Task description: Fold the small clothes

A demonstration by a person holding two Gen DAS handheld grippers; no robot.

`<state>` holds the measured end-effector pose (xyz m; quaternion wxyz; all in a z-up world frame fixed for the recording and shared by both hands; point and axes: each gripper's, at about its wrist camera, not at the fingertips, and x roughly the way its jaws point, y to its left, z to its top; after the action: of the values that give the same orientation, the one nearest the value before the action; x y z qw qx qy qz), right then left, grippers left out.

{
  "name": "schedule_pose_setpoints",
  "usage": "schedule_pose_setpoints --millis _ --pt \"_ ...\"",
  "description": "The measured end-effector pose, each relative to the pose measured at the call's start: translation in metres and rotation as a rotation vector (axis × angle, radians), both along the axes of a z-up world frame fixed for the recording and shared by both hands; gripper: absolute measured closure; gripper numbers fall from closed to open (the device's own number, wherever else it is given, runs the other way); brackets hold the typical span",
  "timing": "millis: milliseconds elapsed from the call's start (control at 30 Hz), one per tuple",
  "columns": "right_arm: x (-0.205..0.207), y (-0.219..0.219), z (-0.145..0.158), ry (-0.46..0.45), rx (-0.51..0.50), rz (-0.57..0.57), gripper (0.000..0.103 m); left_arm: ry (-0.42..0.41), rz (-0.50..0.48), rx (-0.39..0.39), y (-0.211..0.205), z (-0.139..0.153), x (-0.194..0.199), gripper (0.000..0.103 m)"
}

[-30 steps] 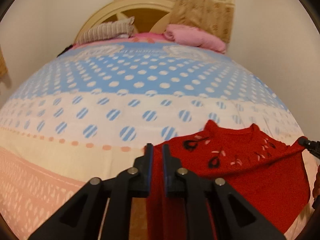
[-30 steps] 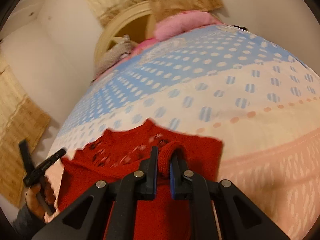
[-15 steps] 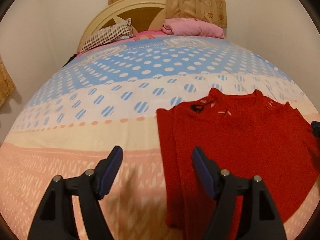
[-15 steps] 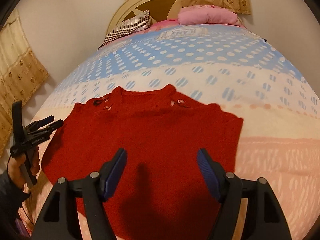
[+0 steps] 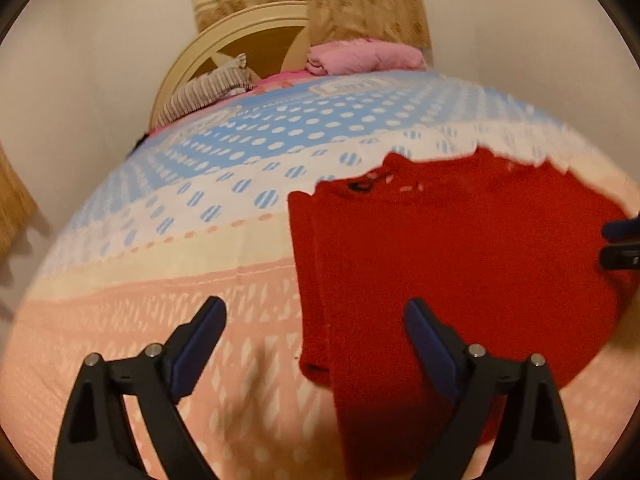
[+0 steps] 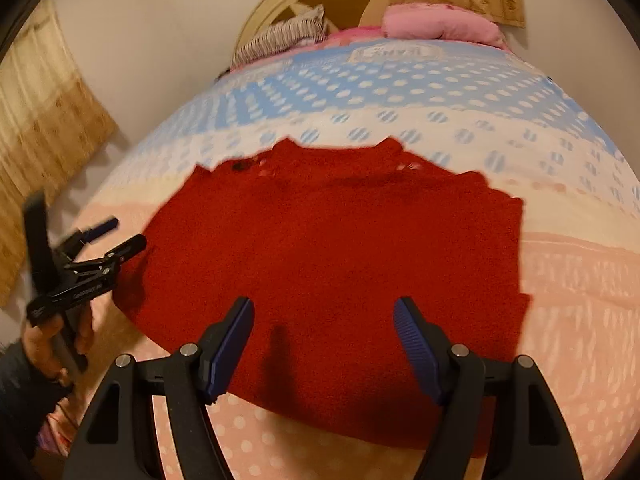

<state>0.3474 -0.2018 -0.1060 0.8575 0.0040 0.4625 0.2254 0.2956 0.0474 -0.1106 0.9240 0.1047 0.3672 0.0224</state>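
Dotted bedding in blue, white and peach covers the bed (image 5: 168, 292) in front of you. At 11 o'clock in your left wrist view a striped pillow (image 5: 204, 94) leans on the headboard (image 5: 240, 28). Your left gripper (image 5: 316, 320) has just been opening; its jaws stand wide, nothing between them. At 2 o'clock from it lies the red sweater (image 5: 460, 248), flat on the bed. Your right gripper (image 6: 324, 320) has opened too and hovers wide over the sweater, gripping nothing.
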Motion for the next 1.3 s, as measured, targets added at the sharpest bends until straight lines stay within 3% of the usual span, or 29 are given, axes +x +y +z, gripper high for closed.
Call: schedule_pose_setpoints --millis 100,167,400,500,667,733,833,1033,1167,1267,1300 --pt "0.018 0.014 -0.03 0.081 -0.074 -0.031 0.03 0.035 0.051 0.033 0.005 -0.012 0.023 0.007" --pt "0.028 0.017 -0.03 0.047 -0.074 -0.057 0.03 0.039 0.07 0.025 0.01 -0.014 0.039 0.0" --pt "0.06 0.022 -0.033 0.061 -0.091 -0.129 0.03 0.044 0.104 0.047 0.012 -0.016 0.069 0.0" --pt "0.059 0.024 -0.023 0.067 -0.087 -0.17 0.03 0.039 0.108 0.046 0.012 -0.016 0.071 0.0" --pt "0.041 0.044 0.006 -0.049 -0.062 -0.108 0.03 0.054 0.116 0.063 0.012 -0.017 0.08 0.0" --pt "0.06 0.048 -0.003 0.019 -0.051 -0.105 0.03 0.066 0.13 0.038 0.015 -0.017 0.08 0.0" --pt "0.099 0.048 -0.033 0.198 -0.039 -0.124 0.029 0.053 0.137 0.017 0.017 -0.014 0.074 0.0" --pt "0.133 0.076 -0.039 0.151 -0.219 -0.153 0.016 0.005 0.176 -0.053 0.027 0.004 0.056 0.0" --pt "0.138 0.077 -0.034 0.083 -0.228 -0.227 0.016 -0.012 0.168 -0.068 0.037 0.007 0.033 0.0" --pt "0.112 0.084 -0.017 0.023 -0.125 -0.183 0.018 -0.024 0.163 -0.067 0.041 0.001 0.022 0.0" --pt "0.102 0.091 -0.01 -0.005 -0.104 -0.137 0.024 -0.024 0.162 -0.08 0.042 -0.001 0.02 0.0"
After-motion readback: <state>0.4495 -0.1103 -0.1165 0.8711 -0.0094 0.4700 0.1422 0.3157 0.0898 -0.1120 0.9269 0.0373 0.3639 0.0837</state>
